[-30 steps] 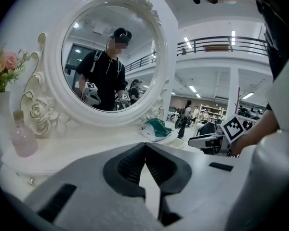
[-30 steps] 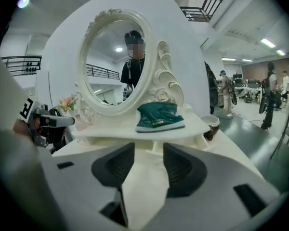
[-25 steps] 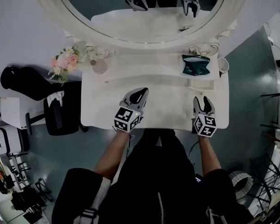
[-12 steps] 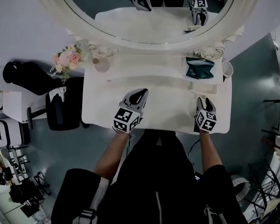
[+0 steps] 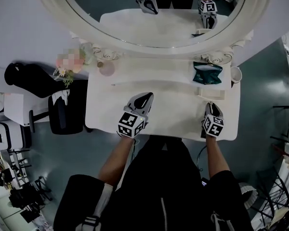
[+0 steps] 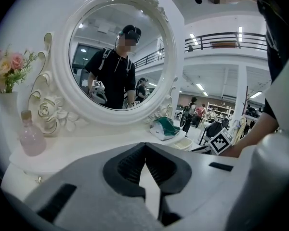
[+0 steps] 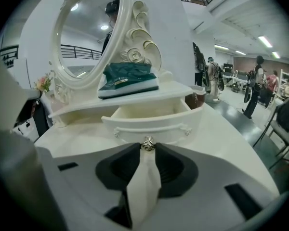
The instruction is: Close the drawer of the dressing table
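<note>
We hold a hand-held gripper in each hand over the white desk (image 5: 168,117), facing its round mirror (image 5: 154,18).

The right hand-held gripper (image 7: 148,146) is at the small drawer (image 7: 149,123). The drawer sits at the right end of the desk, under the raised back shelf, and stands pulled out so that we can see into its open top. Its jaws have just been closing. Their tips now sit on either side of the little metal drawer knob (image 7: 148,143) at the middle of the drawer front, pinching it. From the head view the same gripper (image 5: 211,106) points at the drawer (image 5: 210,93).

A green packet (image 7: 128,79) lies on the shelf directly above the drawer.

The left hand-held gripper (image 6: 144,145) rests low over the middle of the desk top. Its jaws are closed tip to tip with nothing between them, well apart from the drawer.

At the left end of the shelf stands a pink bottle (image 6: 31,136), and beside it a vase of flowers (image 6: 8,70).
</note>
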The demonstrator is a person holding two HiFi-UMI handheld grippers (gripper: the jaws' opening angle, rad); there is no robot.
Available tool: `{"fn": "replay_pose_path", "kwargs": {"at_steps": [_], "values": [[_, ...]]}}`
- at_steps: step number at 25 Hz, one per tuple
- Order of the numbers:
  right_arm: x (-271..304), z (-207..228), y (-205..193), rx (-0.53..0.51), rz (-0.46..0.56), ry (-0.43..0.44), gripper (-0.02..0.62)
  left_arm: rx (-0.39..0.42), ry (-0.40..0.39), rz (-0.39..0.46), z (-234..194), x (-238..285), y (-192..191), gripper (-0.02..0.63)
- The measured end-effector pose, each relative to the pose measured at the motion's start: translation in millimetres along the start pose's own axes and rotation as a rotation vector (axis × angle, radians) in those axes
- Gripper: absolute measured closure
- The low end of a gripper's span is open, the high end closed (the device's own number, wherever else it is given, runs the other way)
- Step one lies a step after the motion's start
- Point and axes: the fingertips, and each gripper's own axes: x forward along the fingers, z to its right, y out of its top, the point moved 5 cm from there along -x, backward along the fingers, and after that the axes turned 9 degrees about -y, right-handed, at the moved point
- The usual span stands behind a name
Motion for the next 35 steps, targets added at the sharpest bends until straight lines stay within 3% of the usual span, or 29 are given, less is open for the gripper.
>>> {"fn": "replay_pose_path", "kwargs": {"at_steps": [14,35], "values": [[-4,0,9,-0.010,-0.009,0.015,0.495,0.001,-0.010,0.015,2,7,6,0.606],[31,3,33,-0.050,-0.053,0.051,0.494,-0.015,0.040,0.034,-10,6,11,0.606]]}}
